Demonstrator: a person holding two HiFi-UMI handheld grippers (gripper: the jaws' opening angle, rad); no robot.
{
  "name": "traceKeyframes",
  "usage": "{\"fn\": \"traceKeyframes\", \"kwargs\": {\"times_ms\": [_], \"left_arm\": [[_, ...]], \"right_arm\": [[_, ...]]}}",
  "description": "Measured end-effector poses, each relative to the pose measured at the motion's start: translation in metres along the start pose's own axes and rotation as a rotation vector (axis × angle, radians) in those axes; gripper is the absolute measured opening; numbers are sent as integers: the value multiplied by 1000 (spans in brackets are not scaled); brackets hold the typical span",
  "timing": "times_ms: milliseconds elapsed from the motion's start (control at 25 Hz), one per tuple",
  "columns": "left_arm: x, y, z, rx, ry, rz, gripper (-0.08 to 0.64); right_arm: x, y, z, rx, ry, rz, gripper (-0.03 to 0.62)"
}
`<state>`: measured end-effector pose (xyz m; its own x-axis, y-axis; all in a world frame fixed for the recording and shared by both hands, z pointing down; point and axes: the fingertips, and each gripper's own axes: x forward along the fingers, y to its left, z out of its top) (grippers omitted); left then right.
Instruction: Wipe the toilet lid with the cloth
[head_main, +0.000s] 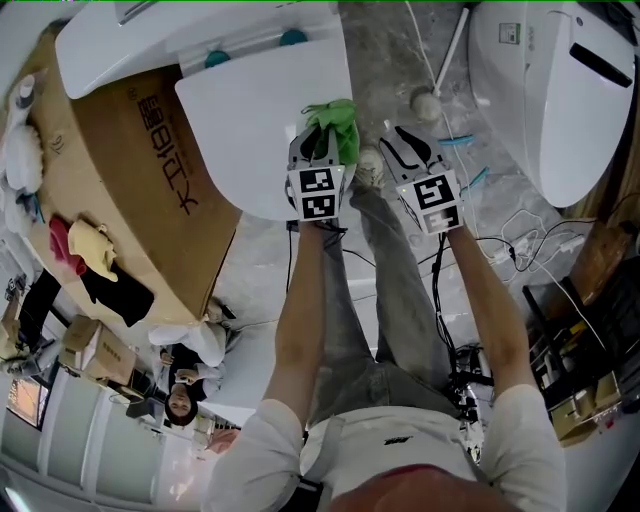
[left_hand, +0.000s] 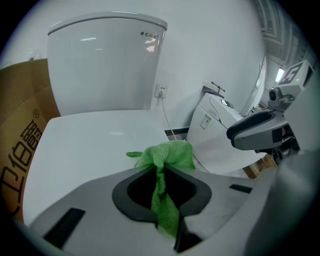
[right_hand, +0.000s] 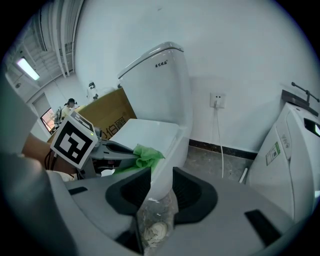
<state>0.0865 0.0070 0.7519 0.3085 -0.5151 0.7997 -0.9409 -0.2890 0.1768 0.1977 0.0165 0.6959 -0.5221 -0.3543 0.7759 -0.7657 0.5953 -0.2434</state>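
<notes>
The left tongs (left_hand: 160, 170) are clamped on the green cloth (left_hand: 167, 155), whose bunched end lies at the front edge of the white toilet lid (left_hand: 90, 145). Just beside them, off the lid's edge above the floor, the right tongs (right_hand: 160, 175) stand narrow, with a crumpled clear plastic wrapper (right_hand: 155, 220) pinched deep between them.

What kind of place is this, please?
Probably a storeroom or test area, not a home bathroom: a toilet stands near a second toilet, a large cardboard box and loose floor cables.
</notes>
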Motion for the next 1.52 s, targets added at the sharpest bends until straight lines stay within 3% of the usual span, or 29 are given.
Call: {"fn": "traceKeyframes", "kwargs": {"times_ms": [400, 760, 1520], "left_arm": [[-5, -31, -20, 3, 29, -36, 64], [-17, -40, -41, 18, 41, -72, 64], [-61, 15, -85, 34, 51, -109, 64]], "right_arm": [[-15, -7, -14, -5, 5, 2, 146], [-19, 12, -28, -7, 18, 13, 146], [9, 82, -19, -66, 61, 23, 146]]}}
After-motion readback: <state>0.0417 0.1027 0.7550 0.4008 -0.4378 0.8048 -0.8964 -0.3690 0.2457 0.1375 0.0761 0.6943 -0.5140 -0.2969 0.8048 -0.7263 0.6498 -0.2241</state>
